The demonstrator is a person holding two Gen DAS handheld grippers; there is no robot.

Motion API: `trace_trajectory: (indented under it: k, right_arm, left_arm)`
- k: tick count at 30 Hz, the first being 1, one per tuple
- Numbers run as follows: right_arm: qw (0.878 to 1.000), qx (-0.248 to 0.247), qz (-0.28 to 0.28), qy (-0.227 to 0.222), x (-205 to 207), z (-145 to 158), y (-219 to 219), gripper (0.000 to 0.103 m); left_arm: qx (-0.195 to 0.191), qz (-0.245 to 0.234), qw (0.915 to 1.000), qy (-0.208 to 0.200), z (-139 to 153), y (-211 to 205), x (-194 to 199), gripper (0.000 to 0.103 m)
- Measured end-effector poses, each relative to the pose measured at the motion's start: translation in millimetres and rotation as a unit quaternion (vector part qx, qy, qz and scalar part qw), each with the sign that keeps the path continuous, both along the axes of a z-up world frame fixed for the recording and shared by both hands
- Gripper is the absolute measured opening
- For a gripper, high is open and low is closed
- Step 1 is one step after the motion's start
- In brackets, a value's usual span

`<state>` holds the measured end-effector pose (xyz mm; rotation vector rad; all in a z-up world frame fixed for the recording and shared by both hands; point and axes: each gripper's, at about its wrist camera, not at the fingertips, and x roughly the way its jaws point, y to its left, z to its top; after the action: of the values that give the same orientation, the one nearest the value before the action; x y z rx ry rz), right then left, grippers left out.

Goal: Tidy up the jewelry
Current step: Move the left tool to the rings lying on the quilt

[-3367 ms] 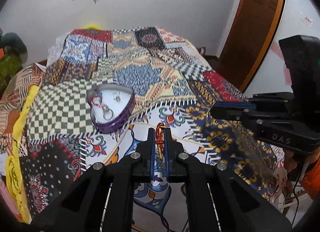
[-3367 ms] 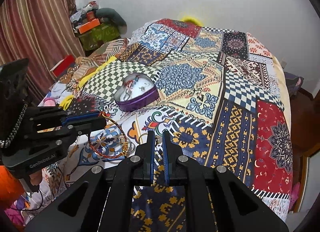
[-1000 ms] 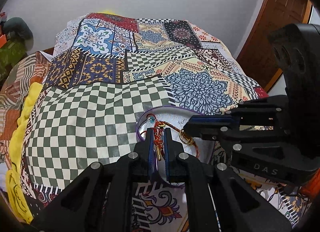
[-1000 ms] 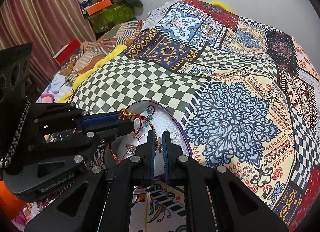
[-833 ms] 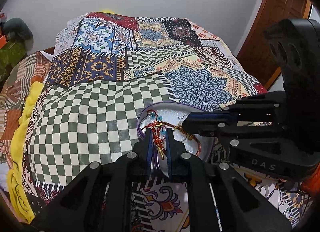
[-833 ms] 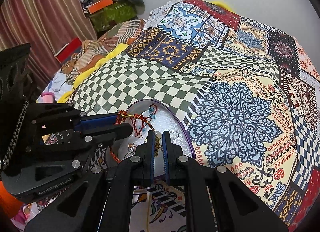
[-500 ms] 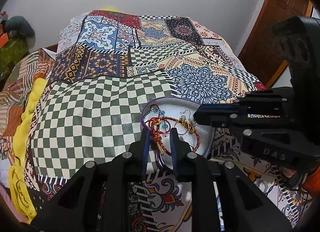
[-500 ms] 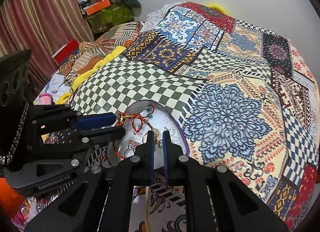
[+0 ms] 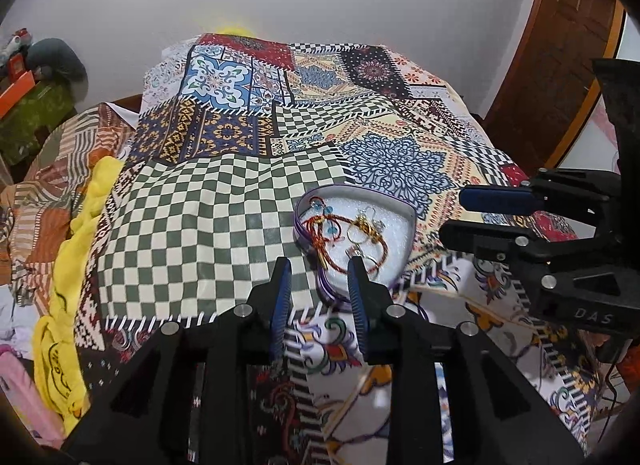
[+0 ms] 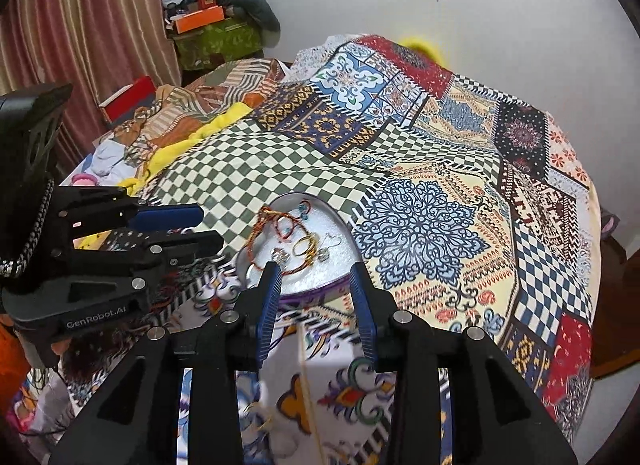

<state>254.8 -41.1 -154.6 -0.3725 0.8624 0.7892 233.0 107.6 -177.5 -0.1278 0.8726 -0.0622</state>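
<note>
With both left tongs and right tongs spread apart and empty, and the red cord bracelet lying in the heart-shaped tin at frame centre, lift clear without snagging its trailing cord.

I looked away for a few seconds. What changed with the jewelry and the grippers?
Both the left gripper and right gripper opened, releasing the red cord bracelet and gold rings into the heart tin. Both grippers have pulled back slightly. The tin stayed on the quilt.
</note>
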Motion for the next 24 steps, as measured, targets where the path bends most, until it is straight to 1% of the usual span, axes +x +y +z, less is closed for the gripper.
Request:
trace_trajectory:
  k: [7,10,14,19,24]
  right_arm:
    - [1.000,0.010,-0.002,-0.009,-25,11,-12,0.032]
    - [1.000,0.016,-0.007,-0.006,-34,14,-21,0.032]
    - [1.000,0.024,-0.018,0.003,-42,15,-36,0.032]
    - [0.999,0.024,-0.031,0.024,-50,4,-53,0.032]
    - [0.998,0.004,-0.030,0.053,-56,-18,-61,0.032]
  left_arm:
    - [0.008,-0.006,0.9999,-0.011,17,-12,-31,0.030]
    - [0.011,-0.010,0.9998,-0.017,23,-20,-44,0.035]
    - [0.014,-0.019,0.9996,-0.018,27,-32,-57,0.036]
    - [0.009,-0.033,0.9994,-0.007,22,-47,-63,0.036]
    - [0.001,-0.050,0.9987,0.012,8,-62,-68,0.036]
